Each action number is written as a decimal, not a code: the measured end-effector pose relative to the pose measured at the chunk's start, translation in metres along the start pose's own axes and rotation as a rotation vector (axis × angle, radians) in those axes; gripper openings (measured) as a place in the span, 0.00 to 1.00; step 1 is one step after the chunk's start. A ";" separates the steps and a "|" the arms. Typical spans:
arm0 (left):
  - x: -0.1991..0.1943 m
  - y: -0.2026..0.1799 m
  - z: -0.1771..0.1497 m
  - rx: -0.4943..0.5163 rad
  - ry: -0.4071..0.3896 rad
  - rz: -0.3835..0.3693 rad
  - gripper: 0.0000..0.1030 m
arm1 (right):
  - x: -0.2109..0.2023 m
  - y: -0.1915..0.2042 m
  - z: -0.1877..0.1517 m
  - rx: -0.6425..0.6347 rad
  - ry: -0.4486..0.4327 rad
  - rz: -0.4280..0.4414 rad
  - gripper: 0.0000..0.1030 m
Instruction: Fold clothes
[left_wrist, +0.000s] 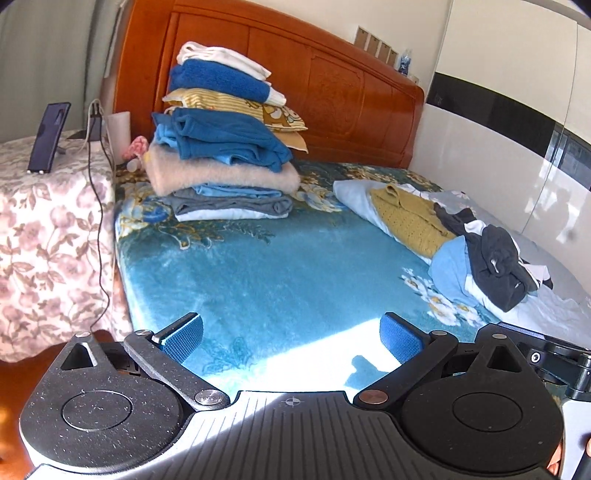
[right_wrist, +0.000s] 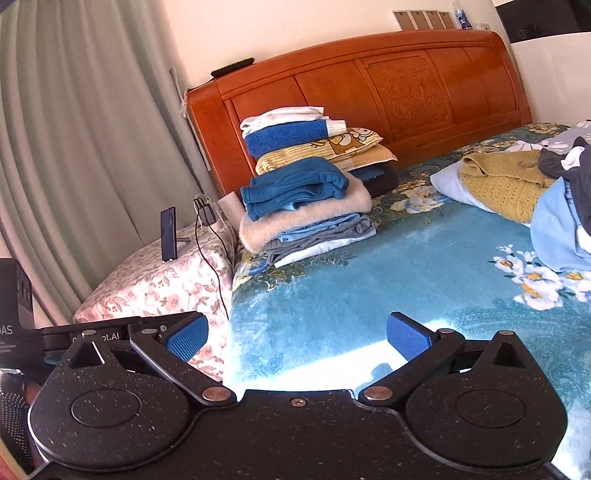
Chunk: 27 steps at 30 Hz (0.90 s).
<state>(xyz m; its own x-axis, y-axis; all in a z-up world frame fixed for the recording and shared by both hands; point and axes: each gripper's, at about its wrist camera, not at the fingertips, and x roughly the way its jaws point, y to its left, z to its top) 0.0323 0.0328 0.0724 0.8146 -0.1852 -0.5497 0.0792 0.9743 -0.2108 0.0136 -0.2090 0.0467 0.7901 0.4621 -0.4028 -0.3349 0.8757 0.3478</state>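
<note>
The bed (left_wrist: 280, 266) carries a tall folded stack (left_wrist: 225, 136) by the headboard (left_wrist: 332, 92), so much looks done; a loose heap (left_wrist: 476, 243) on the far side remains. Left tongs (left_wrist: 291, 338) and right tongs (right_wrist: 297, 338) gape apart, empty, over bare blanket

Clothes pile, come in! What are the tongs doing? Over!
Left tongs open, empty. Right tongs open, empty. Unfolded clothes pile waits at right; folded stack by the headboard. Blue blanket between, nothing blocking.
</note>
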 end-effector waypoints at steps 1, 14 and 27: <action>-0.002 -0.003 -0.003 0.008 0.001 0.005 1.00 | -0.003 -0.001 -0.004 0.000 -0.001 -0.012 0.99; -0.023 -0.036 -0.026 0.089 -0.022 0.062 1.00 | -0.034 -0.020 -0.042 0.071 0.044 -0.046 0.99; -0.034 -0.051 -0.041 0.109 -0.066 0.122 1.00 | -0.050 -0.029 -0.060 0.115 0.061 -0.044 0.99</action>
<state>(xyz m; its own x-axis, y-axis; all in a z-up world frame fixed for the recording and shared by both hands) -0.0231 -0.0161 0.0685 0.8576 -0.0595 -0.5108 0.0362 0.9978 -0.0554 -0.0472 -0.2493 0.0066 0.7688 0.4346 -0.4691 -0.2372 0.8751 0.4219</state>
